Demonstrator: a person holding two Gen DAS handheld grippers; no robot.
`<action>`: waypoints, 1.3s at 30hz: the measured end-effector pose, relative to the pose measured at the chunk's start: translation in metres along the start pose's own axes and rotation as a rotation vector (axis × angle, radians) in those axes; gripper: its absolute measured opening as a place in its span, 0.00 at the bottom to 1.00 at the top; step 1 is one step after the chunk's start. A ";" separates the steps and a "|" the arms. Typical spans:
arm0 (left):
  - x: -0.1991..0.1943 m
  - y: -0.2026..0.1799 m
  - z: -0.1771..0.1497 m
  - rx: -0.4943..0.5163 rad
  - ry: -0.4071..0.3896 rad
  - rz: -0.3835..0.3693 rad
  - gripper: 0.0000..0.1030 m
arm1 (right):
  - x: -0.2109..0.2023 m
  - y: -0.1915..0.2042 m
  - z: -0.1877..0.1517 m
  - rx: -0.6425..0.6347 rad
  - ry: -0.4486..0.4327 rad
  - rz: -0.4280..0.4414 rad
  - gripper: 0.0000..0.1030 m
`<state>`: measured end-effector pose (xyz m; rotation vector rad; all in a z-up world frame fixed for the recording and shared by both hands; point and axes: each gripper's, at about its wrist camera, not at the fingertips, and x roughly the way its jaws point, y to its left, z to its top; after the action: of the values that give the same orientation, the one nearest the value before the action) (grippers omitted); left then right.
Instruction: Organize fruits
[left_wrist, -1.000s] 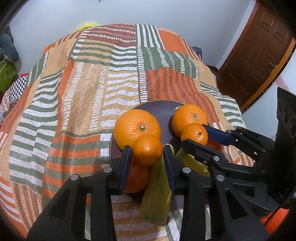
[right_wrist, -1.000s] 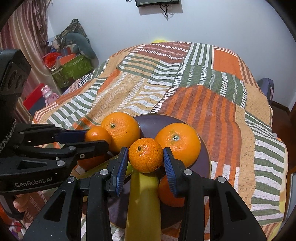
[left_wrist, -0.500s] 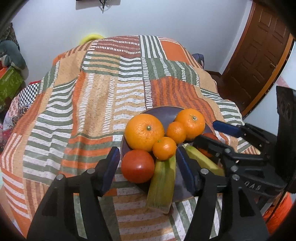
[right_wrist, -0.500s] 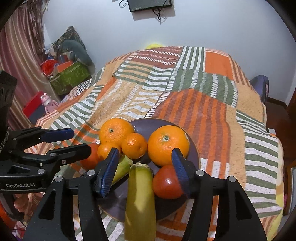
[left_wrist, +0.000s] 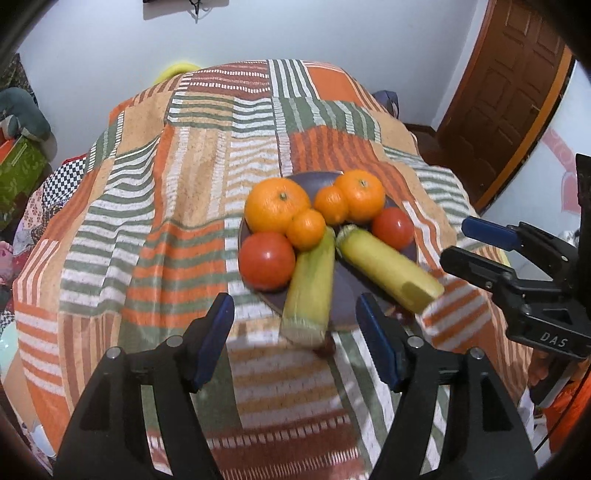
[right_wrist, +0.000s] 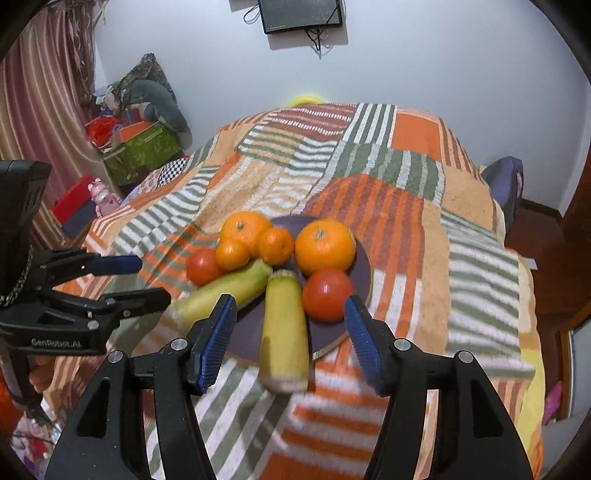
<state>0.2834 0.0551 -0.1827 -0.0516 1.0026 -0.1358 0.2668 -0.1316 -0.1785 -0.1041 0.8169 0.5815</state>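
Both claws have released their small oranges and drawn back from the plate (left_wrist: 343, 302). The left claw (left_wrist: 295, 338) is opening and holds nothing; the right claw (right_wrist: 290, 339) stands spread and empty. Both small oranges (left_wrist: 306, 228) now rest on the plate, on the bed (left_wrist: 184, 184), among the large oranges, tomatoes and corn. Judgement: placement is complete.
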 end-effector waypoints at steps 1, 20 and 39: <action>-0.001 -0.002 -0.004 0.002 0.005 -0.002 0.66 | -0.002 0.000 -0.005 0.002 0.008 0.002 0.56; 0.049 -0.021 -0.044 0.009 0.176 -0.045 0.64 | 0.028 -0.002 -0.058 0.051 0.171 0.049 0.49; 0.072 -0.018 -0.035 -0.077 0.161 -0.069 0.31 | 0.052 0.011 -0.055 0.008 0.166 0.060 0.21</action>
<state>0.2901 0.0277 -0.2599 -0.1478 1.1675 -0.1662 0.2531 -0.1158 -0.2522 -0.1218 0.9866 0.6317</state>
